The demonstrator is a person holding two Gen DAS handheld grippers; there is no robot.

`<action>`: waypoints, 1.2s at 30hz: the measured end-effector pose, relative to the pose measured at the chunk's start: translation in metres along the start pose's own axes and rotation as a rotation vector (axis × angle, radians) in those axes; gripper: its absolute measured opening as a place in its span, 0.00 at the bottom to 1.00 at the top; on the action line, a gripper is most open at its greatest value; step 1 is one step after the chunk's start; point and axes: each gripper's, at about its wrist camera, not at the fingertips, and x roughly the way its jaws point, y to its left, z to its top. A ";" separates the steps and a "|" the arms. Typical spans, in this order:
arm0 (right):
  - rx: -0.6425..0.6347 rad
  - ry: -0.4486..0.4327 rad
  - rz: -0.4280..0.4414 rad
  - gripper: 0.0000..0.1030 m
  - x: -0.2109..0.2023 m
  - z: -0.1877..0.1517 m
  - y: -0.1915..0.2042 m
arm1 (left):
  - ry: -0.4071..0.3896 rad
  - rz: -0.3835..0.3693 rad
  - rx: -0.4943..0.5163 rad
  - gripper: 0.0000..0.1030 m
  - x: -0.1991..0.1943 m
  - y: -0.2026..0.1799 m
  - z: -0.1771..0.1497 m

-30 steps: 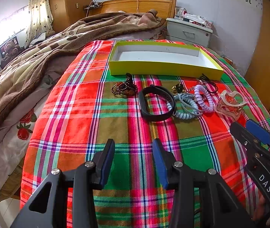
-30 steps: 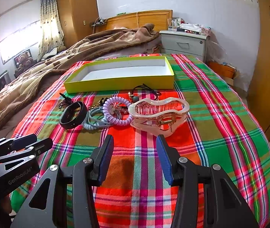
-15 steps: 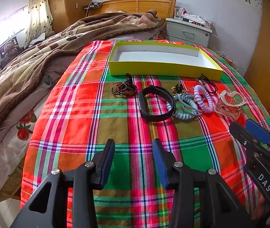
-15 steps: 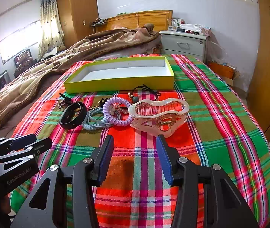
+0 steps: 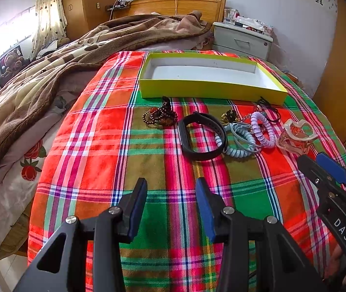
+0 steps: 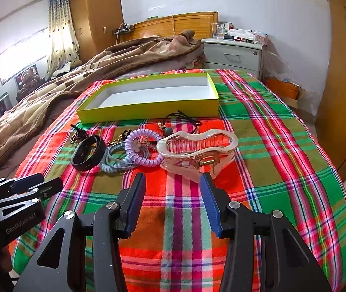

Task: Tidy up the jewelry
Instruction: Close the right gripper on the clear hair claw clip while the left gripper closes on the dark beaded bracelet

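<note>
I find the jewelry laid in a loose row on the plaid bedspread [image 5: 95, 146], all of it ahead of both sets of jaws and touched by neither. Straight beyond my right gripper [image 6: 173, 202] lies the clear hair claw [image 6: 197, 153], the nearest piece to its open jaws, just past the tips. To the left of that, from the same view, sit the lilac coil tie [image 6: 143, 150], the pale blue coil tie [image 6: 114, 164] overlapping it, and the black band [image 6: 87, 153]; a black cord [image 6: 182, 119] lies behind the claw. From my left gripper [image 5: 171, 206] the black band [image 5: 201, 138] is ahead and slightly right of the jaws, well apart from them, with the dark bead bracelet [image 5: 159, 116] further out to its left. Both pairs of jaws stand wide with nothing between them. Beyond the row, close against it, rests the yellow box [image 6: 148, 110], open-topped, its white interior bare. The right gripper [image 5: 328, 170] shows at the right edge of the left view. A brown blanket [image 5: 39, 77] is heaped on the bed to the left of everything.
</note>
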 end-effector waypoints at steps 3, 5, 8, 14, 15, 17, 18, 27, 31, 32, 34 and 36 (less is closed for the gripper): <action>0.019 -0.006 -0.004 0.46 0.000 0.005 -0.009 | 0.004 -0.008 -0.007 0.42 0.002 0.003 0.005; 0.034 -0.012 -0.013 0.46 -0.001 0.008 -0.016 | 0.007 -0.013 -0.008 0.42 0.004 0.005 0.008; 0.060 -0.012 -0.035 0.46 0.001 0.014 -0.030 | 0.023 -0.027 -0.020 0.42 0.009 0.011 0.014; 0.112 0.008 -0.016 0.46 0.011 0.026 -0.054 | 0.047 -0.067 -0.061 0.42 0.020 0.025 0.027; 0.139 0.012 0.002 0.46 0.012 0.027 -0.058 | 0.048 -0.065 -0.067 0.42 0.021 0.028 0.029; 0.167 0.017 0.024 0.46 0.015 0.030 -0.063 | 0.045 -0.066 -0.081 0.42 0.023 0.033 0.034; 0.175 0.021 0.030 0.46 0.016 0.032 -0.064 | 0.044 -0.066 -0.084 0.42 0.024 0.034 0.036; 0.238 0.091 0.031 0.46 0.042 0.041 -0.059 | 0.057 -0.064 -0.113 0.42 0.039 0.047 0.055; 0.211 0.113 -0.001 0.46 0.045 0.042 -0.058 | 0.070 -0.067 -0.113 0.42 0.046 0.050 0.059; 0.189 0.108 -0.027 0.46 0.043 0.043 -0.058 | 0.074 -0.069 -0.115 0.42 0.048 0.051 0.059; 0.151 0.104 -0.080 0.46 0.039 0.043 -0.058 | 0.085 -0.077 -0.113 0.42 0.051 0.052 0.061; 0.136 0.103 -0.096 0.34 0.037 0.041 -0.060 | 0.088 -0.078 -0.110 0.42 0.054 0.052 0.063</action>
